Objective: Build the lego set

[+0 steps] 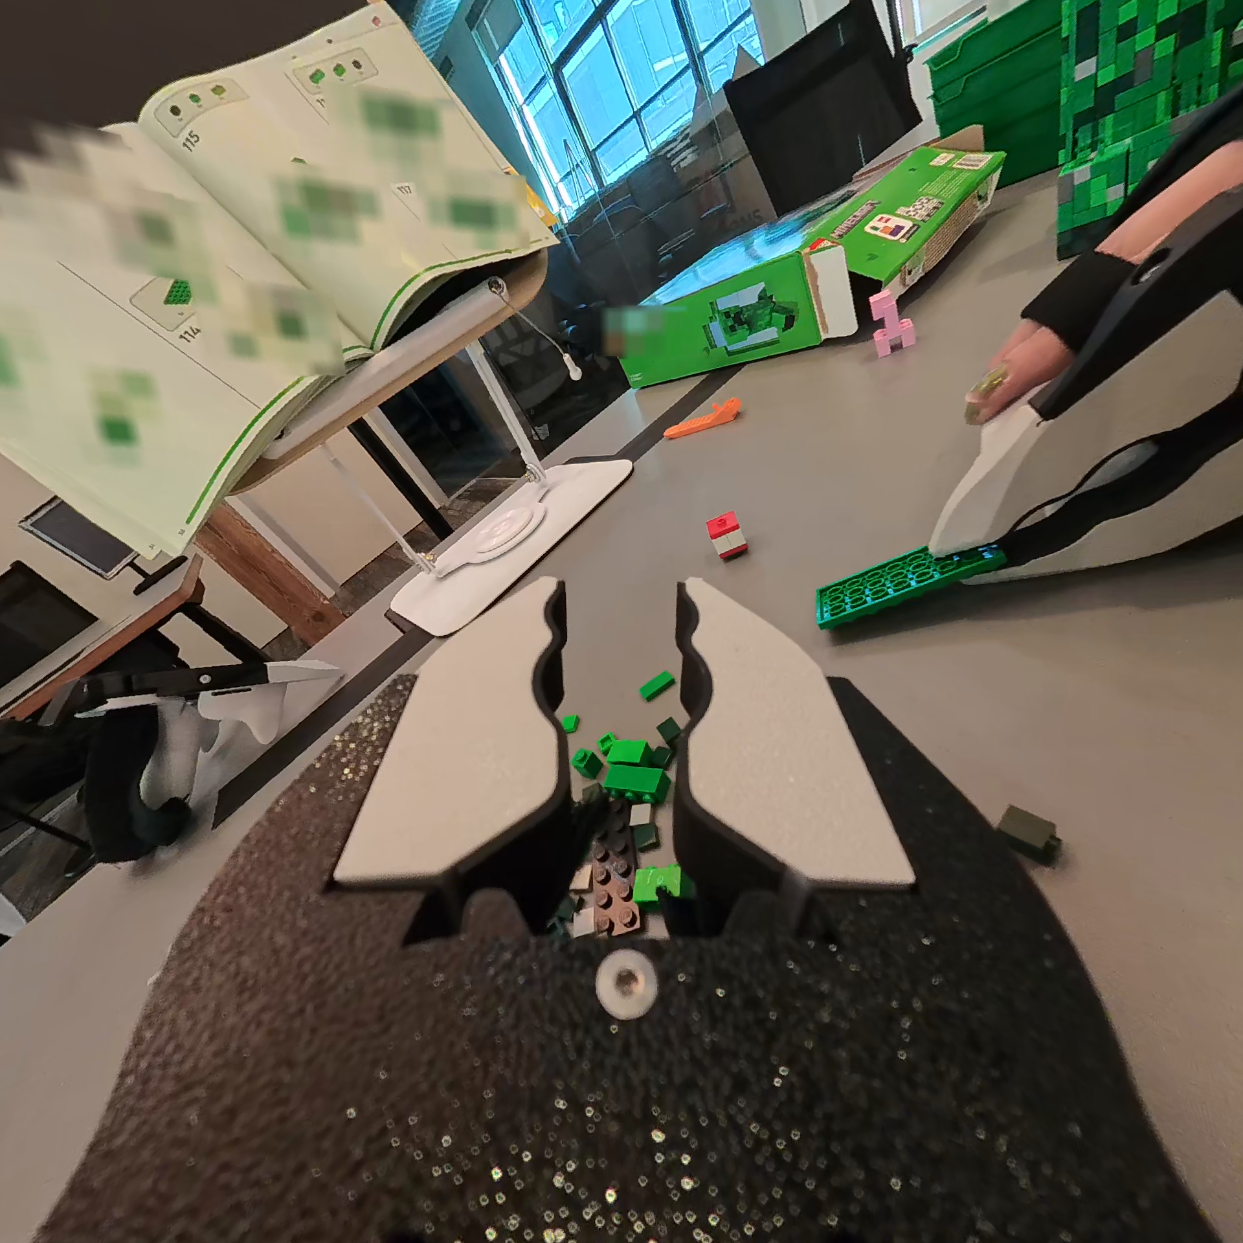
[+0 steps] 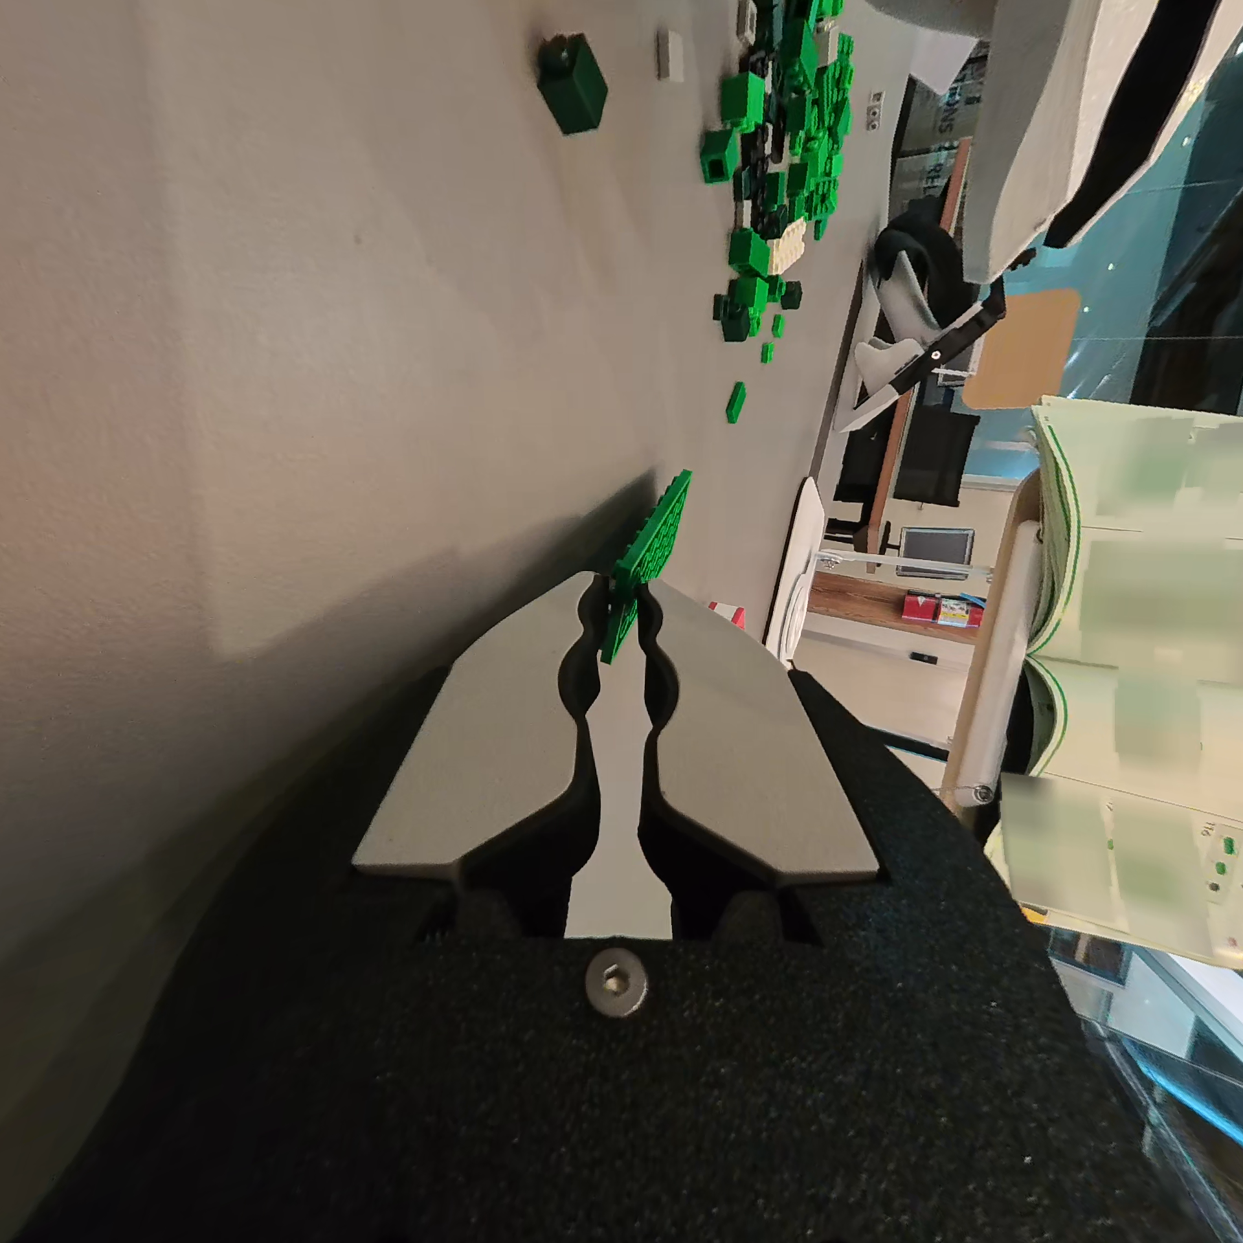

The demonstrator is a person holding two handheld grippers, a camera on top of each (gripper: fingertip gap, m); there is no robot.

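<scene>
Right gripper clamped on flat green studded plastic plate, underside up, far edge resting on grey table. Left gripper parted, empty, above loose green brick pile. Step judged: fetching next brick; calls for descent, pinch.

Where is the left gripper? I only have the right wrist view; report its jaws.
Observer: The left gripper hovers open over the heap of small green plastic bricks, holding nothing.
Operator: Report what lies past my flat green plastic plate.
Observer: An orange plastic brick separator lies on the grey table beyond it.
Operator: Look farther back.
Observer: A green cardboard box lies there, end flap open, a small pink brick figure beside it.
</scene>
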